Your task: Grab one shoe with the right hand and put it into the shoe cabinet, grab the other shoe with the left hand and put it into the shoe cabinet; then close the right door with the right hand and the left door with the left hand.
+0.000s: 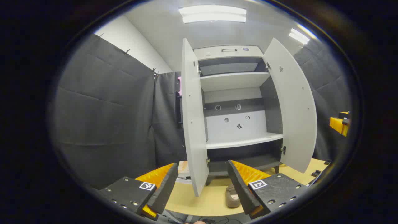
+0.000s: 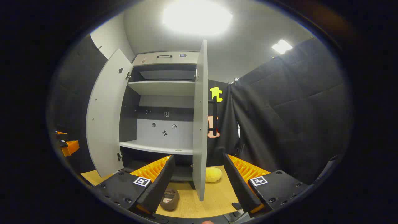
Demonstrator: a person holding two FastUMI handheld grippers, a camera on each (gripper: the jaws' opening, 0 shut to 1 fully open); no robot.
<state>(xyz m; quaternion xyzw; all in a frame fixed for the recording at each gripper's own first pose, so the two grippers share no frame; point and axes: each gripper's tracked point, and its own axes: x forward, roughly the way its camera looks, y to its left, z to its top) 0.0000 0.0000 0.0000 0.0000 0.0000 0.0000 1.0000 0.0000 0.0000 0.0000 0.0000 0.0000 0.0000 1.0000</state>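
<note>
Left claw (image 1: 202, 186): spread wide, holding nothing, raised in front of your shoe cabinet (image 1: 236, 102). Right claw (image 2: 197, 183): likewise spread and empty, hovering before the right door's (image 2: 200, 124) edge.

Progress, as judged: nothing done yet. Both doors stand open, the shelves (image 1: 242, 141) look bare, and one brown shoe (image 2: 169, 199) lies on the surface (image 2: 202, 205) below the cabinet, between your two claws. A second shoe cannot be made out; the soft yellow lump (image 2: 213, 174) past the right door is unclear. Both placements and both door closings remain.

Materials: cabinet of flat, matt pale board with dark inner panels; left door (image 1: 192, 118) thin and smooth-faced. Surface is light wood grain. Shoe looks rounded and soft, slipper-like.
</note>
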